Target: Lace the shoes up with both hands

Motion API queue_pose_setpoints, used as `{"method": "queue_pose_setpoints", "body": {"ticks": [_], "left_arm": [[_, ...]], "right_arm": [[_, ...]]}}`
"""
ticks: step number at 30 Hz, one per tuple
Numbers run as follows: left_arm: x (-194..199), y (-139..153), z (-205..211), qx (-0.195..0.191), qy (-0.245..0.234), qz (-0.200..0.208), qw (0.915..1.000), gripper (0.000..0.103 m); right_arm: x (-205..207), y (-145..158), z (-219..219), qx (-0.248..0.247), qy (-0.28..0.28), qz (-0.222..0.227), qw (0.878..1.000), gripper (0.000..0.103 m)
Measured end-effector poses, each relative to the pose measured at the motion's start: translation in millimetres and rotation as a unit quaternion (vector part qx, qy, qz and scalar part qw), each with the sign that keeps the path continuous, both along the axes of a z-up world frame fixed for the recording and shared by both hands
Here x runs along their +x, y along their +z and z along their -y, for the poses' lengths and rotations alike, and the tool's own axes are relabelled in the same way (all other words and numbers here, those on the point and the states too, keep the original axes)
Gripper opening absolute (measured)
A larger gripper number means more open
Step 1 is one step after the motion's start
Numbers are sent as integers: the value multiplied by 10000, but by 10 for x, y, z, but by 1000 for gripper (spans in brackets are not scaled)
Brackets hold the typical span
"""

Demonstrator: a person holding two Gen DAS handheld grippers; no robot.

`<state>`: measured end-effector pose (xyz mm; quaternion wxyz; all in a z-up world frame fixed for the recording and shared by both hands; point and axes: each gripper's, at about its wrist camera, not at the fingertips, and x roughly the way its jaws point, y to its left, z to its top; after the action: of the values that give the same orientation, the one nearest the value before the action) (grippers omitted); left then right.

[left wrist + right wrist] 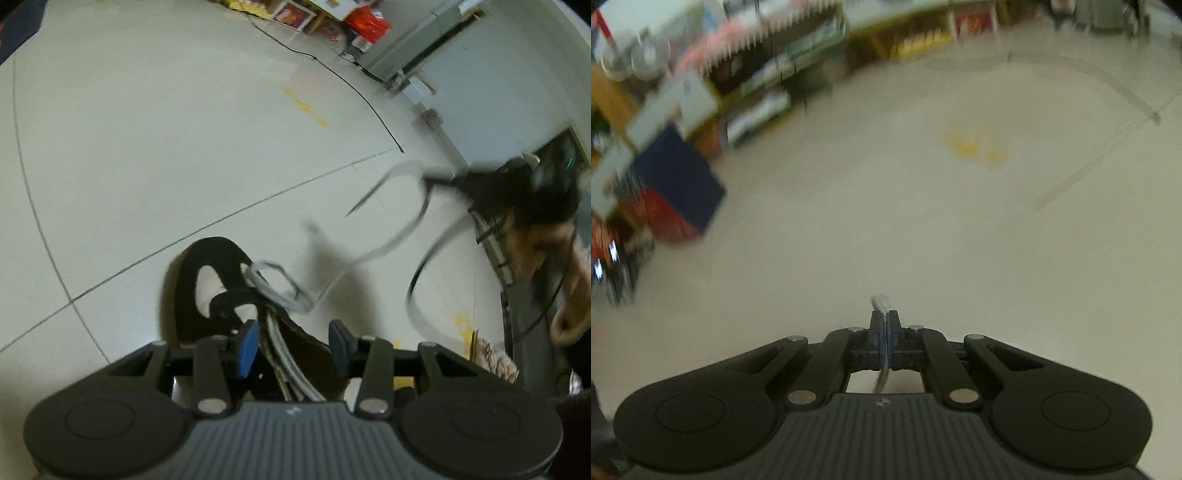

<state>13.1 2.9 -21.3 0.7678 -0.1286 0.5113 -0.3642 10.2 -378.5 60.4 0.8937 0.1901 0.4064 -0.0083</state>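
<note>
Here the left gripper (293, 345) points down at a black shoe (207, 280) that rests on the pale tiled floor (147, 147). Its two fingers, each faced with a blue pad (248, 349), stand partly apart, one on either side of the shoe's opening. Whether the pads press on the upper or merely flank it cannot be determined from this view. The shoe's light inner lining shows through the opening, and flat pale bands, which appear to be laced sections, run down the tongue area between the fingers. A whitish shoelace (369, 251) leaves the shoe at the eyelets, forms a small loop just above the upper, then rises in a long arc through the air toward the right of the frame. There it meets the right gripper (436, 181), which appears as a dark blurred shape with a hand (539, 243) behind it. A dark lace tip hangs free from the top of the arc. In the right wrist view, the right gripper (885, 317) has its jaws fully closed on the shoelace (881, 302). A short frayed stub protrudes past the fingertips, and the strand continues down behind the jaws. This view is heavily blurred. It shows only the floor (923, 221) ahead and cluttered shelving (757, 85) along the far left; the shoe is outside it.
</note>
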Motion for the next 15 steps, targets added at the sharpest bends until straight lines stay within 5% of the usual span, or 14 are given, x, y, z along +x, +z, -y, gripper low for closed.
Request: {"method": "queue_pose_setpoints", "body": {"ticks": [5,15], "left_arm": [[41,-18,121,167,-96,159,9997,43],[213,-12,650,610,-938,677,9914,43]], "right_arm": [[-40,706,280,85,-399,806,9959,2],[-282,1580,472,-258,-885,1852,9784,2]]}}
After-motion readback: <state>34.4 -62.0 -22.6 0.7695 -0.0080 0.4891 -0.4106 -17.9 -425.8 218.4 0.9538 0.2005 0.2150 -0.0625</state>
